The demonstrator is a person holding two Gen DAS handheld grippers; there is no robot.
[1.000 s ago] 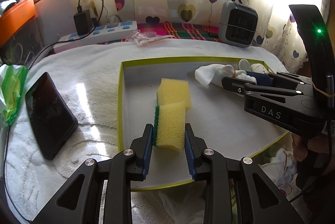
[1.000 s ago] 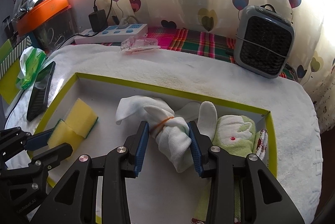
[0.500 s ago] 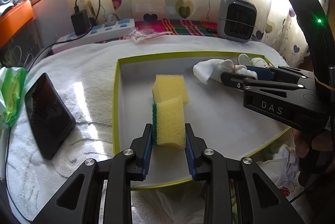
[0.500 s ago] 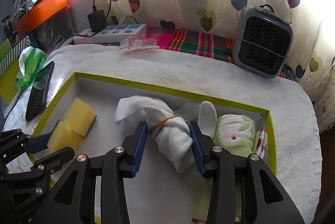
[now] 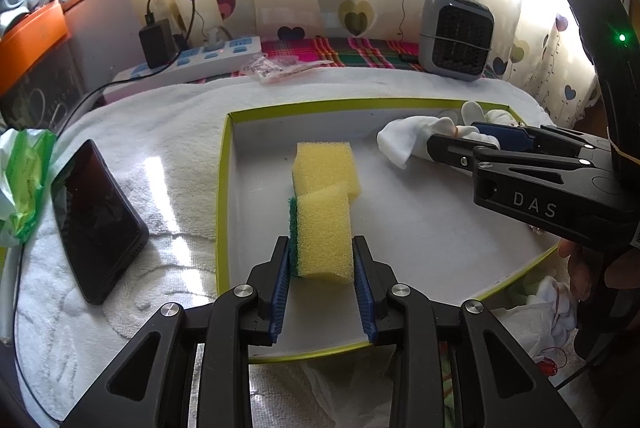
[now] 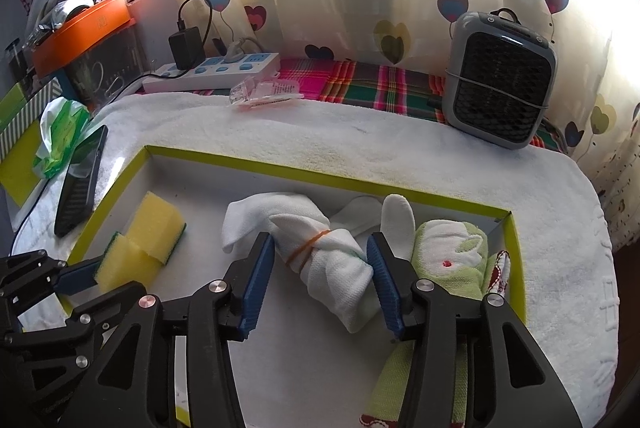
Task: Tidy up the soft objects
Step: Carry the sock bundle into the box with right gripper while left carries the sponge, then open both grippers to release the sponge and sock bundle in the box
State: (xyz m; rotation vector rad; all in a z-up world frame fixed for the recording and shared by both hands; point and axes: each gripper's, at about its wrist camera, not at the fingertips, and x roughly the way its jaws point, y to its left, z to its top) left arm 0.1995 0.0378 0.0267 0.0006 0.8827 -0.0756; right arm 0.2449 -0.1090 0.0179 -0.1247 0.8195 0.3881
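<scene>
A shallow tray with a lime-green rim [image 5: 222,188] [image 6: 320,173] lies on a white towel. My left gripper [image 5: 321,260] is shut on a yellow sponge with a green scrub side [image 5: 323,232], held over the tray's near left. A second yellow sponge [image 5: 325,164] [image 6: 158,216] lies just beyond it. My right gripper [image 6: 321,253] has its jaws spread around a rolled white cloth bound by an orange band [image 6: 320,248]; the pads sit beside it, slightly apart. A green and white towel [image 6: 452,248] lies at the tray's right end.
A black phone [image 5: 96,216] and a green plastic bag [image 5: 24,180] lie left of the tray. A power strip [image 6: 216,70], a clear packet [image 6: 260,94] and a grey fan heater [image 6: 500,80] stand along the back by the curtain. More cloths [image 5: 548,308] lie past the tray's near right edge.
My right gripper's jaws have opened a little off the rolled white cloth. My left gripper still holds the sponge and has drifted slightly.
</scene>
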